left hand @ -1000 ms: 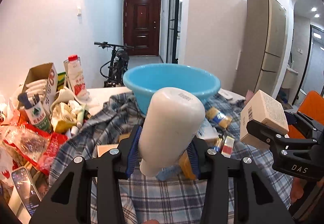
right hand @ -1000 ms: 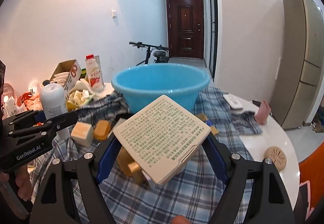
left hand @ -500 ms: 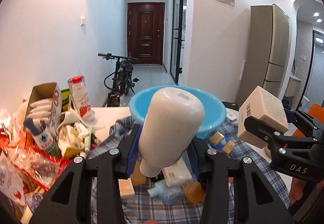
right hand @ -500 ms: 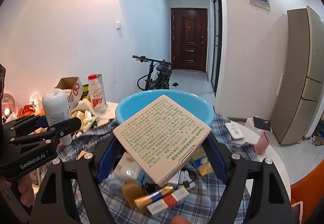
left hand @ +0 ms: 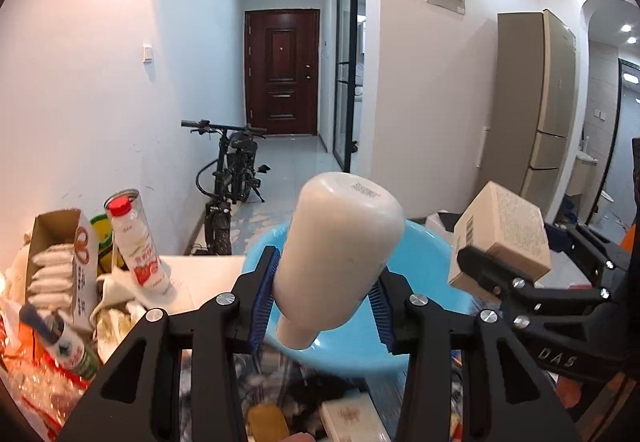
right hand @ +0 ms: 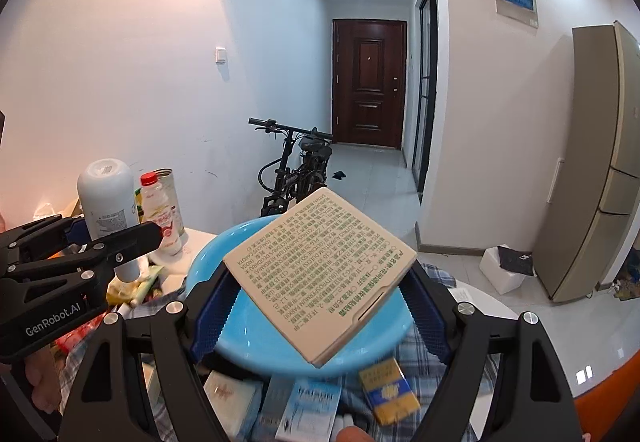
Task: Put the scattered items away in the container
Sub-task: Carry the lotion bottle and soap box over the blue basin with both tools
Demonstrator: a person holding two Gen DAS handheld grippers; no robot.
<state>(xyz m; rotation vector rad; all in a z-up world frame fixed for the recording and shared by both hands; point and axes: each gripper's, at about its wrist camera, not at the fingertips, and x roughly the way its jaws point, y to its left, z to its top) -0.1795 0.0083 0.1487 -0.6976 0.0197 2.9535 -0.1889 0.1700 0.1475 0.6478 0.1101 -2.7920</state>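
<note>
My left gripper is shut on a white bottle, held cap down above the near rim of the blue basin. My right gripper is shut on a beige printed box, held tilted above the blue basin. The box also shows in the left wrist view, and the bottle in the right wrist view. Both held items hang side by side over the basin. Small boxes lie on the plaid cloth in front of the basin.
A milk bottle, an open carton and wrappers crowd the table's left side. A bicycle stands in the hallway behind. A tall cabinet is at the right.
Both grippers have risen and moved forward with their items, from low over the cloth to above the basin. Their grips have not changed.
</note>
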